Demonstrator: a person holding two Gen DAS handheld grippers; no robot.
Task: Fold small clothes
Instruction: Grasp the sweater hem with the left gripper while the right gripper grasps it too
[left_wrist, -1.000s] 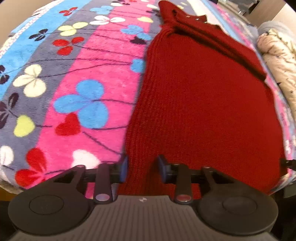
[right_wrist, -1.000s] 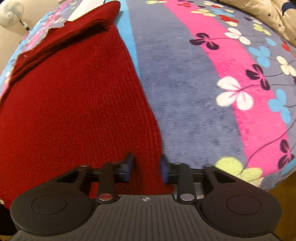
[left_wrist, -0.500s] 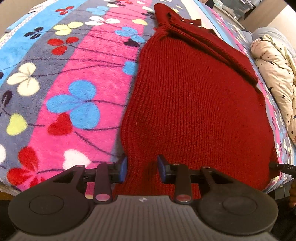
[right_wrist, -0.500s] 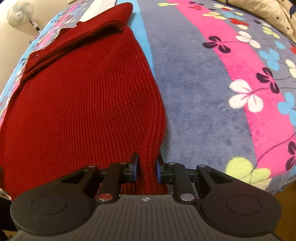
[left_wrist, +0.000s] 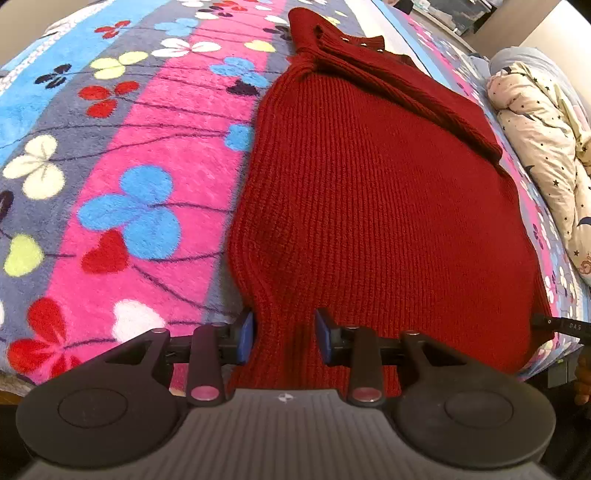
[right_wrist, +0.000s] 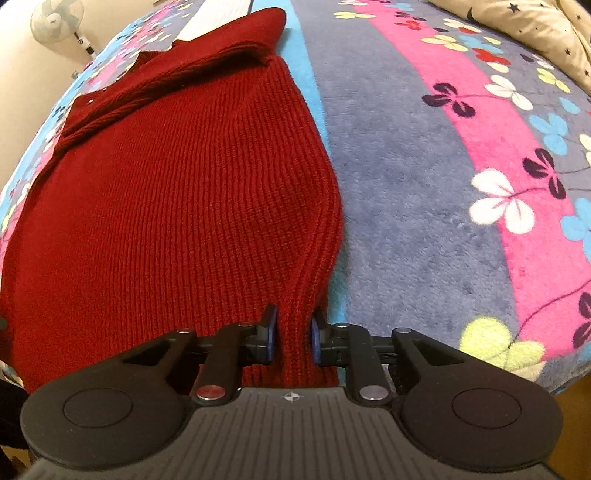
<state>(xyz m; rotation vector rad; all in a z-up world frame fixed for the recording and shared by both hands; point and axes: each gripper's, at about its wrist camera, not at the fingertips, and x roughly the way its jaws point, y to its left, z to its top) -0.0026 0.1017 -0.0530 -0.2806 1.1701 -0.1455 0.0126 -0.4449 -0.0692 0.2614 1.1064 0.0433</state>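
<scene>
Dark red ribbed knit sweater (left_wrist: 369, 206), sleeves folded in, flat on blanket (left_wrist: 110, 147)

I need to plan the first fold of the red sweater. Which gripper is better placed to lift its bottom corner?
Right, probably. The right gripper pinches the red sweater tightly at its corner, knit bunched between the pads. The left gripper straddles its corner with wider jaws, so its hold looks looser.

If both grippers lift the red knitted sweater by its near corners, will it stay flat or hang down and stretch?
The red sweater will probably sag in the middle: it is soft ribbed knit, already bunching between the left gripper and right gripper. It likely drags rather than slides, since the fleece blanket looks fuzzy. The folded sleeves may slip open.
</scene>
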